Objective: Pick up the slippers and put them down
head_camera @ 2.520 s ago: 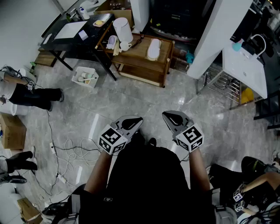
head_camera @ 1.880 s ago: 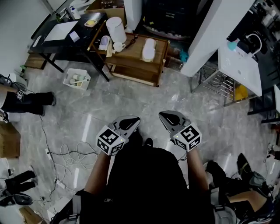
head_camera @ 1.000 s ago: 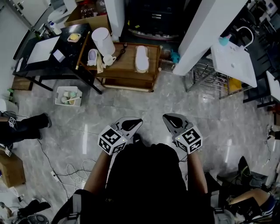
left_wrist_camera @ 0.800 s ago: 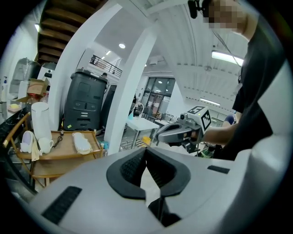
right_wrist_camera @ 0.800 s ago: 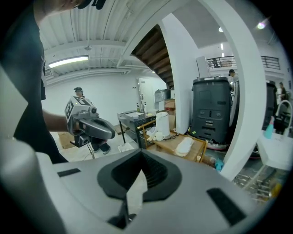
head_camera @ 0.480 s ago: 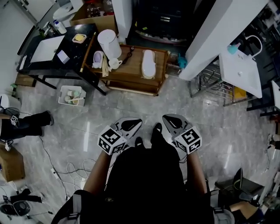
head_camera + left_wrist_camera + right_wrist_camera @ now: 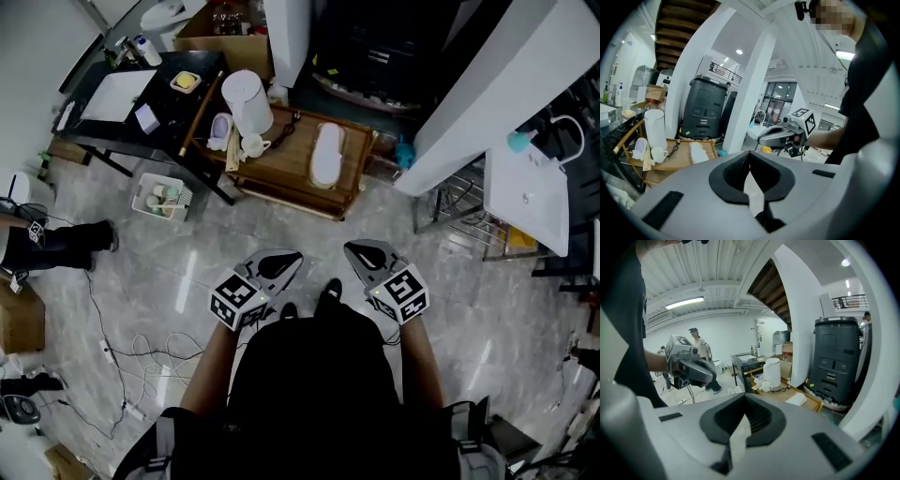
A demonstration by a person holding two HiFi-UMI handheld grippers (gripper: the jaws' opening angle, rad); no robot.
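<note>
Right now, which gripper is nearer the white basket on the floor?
Left. In the head view, the left gripper hangs to the lower right of the basket; the right gripper sits farther right, beyond the left one.

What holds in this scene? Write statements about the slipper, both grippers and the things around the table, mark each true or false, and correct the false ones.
1. The pale white slipper lies on the brown wooden table. True.
2. The left gripper is shut on the slipper. False: its jaws are together and empty, well short of the table.
3. The right gripper has its jaws together with nothing between them. True.
4. The tall white cylindrical jug stands on the floor. False: it stands on the wooden table, left of the slipper.
5. The white plastic basket sits on the grey marble floor. True.
</note>
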